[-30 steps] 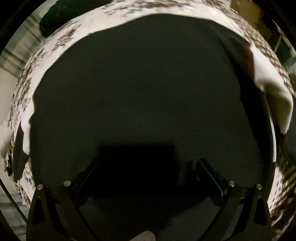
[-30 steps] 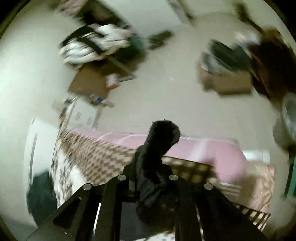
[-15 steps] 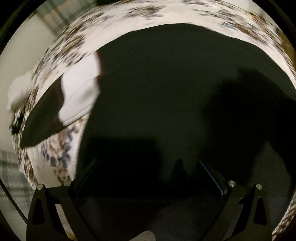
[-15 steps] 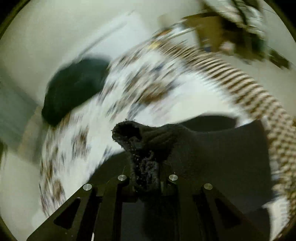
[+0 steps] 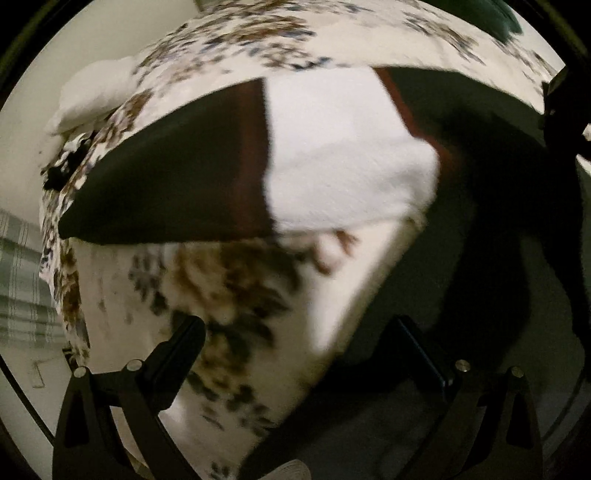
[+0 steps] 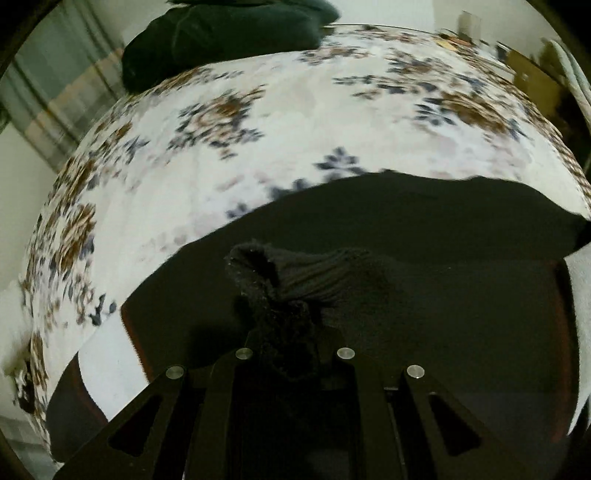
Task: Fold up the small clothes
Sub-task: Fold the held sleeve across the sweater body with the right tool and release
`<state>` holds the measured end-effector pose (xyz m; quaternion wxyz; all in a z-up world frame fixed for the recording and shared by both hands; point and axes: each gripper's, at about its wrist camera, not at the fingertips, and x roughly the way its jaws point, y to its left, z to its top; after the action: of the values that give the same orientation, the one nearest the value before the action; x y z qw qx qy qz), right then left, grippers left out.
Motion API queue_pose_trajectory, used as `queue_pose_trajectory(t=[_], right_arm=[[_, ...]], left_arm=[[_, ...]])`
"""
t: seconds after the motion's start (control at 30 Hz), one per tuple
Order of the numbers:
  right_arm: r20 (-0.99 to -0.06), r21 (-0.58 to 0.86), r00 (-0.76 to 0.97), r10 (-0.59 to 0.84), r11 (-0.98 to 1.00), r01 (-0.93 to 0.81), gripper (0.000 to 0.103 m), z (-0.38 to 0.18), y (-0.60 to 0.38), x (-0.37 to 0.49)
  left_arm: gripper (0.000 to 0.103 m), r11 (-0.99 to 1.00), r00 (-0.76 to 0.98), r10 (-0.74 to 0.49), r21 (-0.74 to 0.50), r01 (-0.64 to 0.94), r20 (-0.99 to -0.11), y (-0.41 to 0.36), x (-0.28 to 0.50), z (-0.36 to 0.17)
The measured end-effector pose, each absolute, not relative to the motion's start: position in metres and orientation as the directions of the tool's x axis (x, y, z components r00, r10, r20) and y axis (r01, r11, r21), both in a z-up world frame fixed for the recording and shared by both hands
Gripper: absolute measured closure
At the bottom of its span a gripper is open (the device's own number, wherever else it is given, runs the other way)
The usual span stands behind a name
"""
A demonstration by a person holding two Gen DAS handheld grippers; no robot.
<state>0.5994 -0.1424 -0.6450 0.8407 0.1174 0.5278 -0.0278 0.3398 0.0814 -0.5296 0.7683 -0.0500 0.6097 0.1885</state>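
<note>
Two grippers are shown over a flower-printed bedsheet [image 6: 295, 122] on which a dark sweater [image 6: 424, 236] is spread flat, presumably so that its edges can be found and folded. In the right wrist view the right gripper [image 6: 291, 332] is clamped narrowly on a bunched, ribbed black cuff [image 6: 314, 273], which is held up just above the flat body of the garment, a hold that seems meant to carry the sleeve inward across the body. In the left wrist view the left gripper [image 5: 299, 339] is seen with its jaws wide and nothing between them, poised over the sheet just left of the sweater's near edge, probably ready to pin or smooth the cloth. A sleeve [image 5: 258, 166] banded in black, dark red and white is laid out at the far left. A dark green bundle [image 6: 221, 33] is left at the far edge of the bed, well apart from the work
</note>
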Motion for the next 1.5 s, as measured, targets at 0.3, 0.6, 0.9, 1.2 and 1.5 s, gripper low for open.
queue_pose_trajectory(t=[0.3, 0.6, 0.9, 1.2, 1.5], right_arm=[[-0.866, 0.437, 0.308, 0.394, 0.896, 0.084, 0.048, -0.624, -0.135, 0.606], [-0.924, 0.217, 0.379, 0.058, 0.894, 0.392, 0.028, -0.585, -0.310, 0.473], [-0.957, 0.199, 0.290, 0.005, 0.738, 0.645, 0.028, -0.644, -0.407, 0.399], [-0.964, 0.086, 0.248, -0.095, 0.771, 0.631, 0.028, -0.648, -0.420, 0.409], [-0.956, -0.122, 0.164, -0.242, 0.840, 0.530, 0.028, -0.657, -0.394, 0.438]], left_arm=[[0.000, 0.927, 0.227, 0.227, 0.138, -0.349, -0.947, 0.091, 0.348, -0.503], [0.000, 0.952, 0.305, 0.085, -0.013, -0.305, -0.948, 0.057, 0.439, -0.493], [0.073, 0.976, 0.248, 0.069, 0.014, -0.217, -0.966, 0.011, 0.523, -0.551], [0.103, 0.966, 0.330, 0.151, 0.069, -0.248, -0.932, 0.042, 0.522, -0.538], [0.101, 0.985, 0.354, 0.094, 0.035, -0.170, -0.930, 0.031, 0.501, -0.539]])
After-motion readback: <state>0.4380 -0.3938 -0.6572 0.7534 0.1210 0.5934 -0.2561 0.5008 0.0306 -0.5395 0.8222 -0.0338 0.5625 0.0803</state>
